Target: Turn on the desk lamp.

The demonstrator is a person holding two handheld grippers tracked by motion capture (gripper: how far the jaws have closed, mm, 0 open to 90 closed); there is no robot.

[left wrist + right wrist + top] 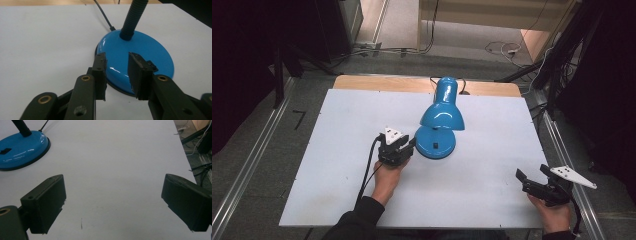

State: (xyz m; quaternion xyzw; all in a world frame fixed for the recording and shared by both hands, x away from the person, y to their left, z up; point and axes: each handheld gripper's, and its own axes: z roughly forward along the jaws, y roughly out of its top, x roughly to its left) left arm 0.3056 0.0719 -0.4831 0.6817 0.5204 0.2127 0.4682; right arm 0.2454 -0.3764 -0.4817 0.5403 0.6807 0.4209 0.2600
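A white table top [337, 150] is lying on a wooden bench in a dim room, with grey floor, metal rails and loose cables running around it in the high view. A blue desk lamp [439, 117] is standing near the middle of the board, its shade hanging over its round base and covering most of the neck. You are holding the left gripper [404, 146] just beside the base's left edge; whether it is touching is hard to tell from up here. Your right gripper [532, 175] is hovering near the board's right front corner, well apart from the lamp, jaws spread wide. Your sleeve is being cut off by the bottom edge.

In the left gripper view, the jaws are standing a narrow gap apart, over the near rim of the lamp base [140, 55], gripping nothing. The right jaw is hiding part of the black switch [151, 65]. The ribbed neck [132, 17] is running out of the top of the picture, and a dark cord [103, 15] is trailing away behind.

In the right gripper view, the jaws are gaping wide over bare white board [112, 170]. The lamp base is sitting at the upper left, cut off by the edge. Cables are lying on the floor at the far right.
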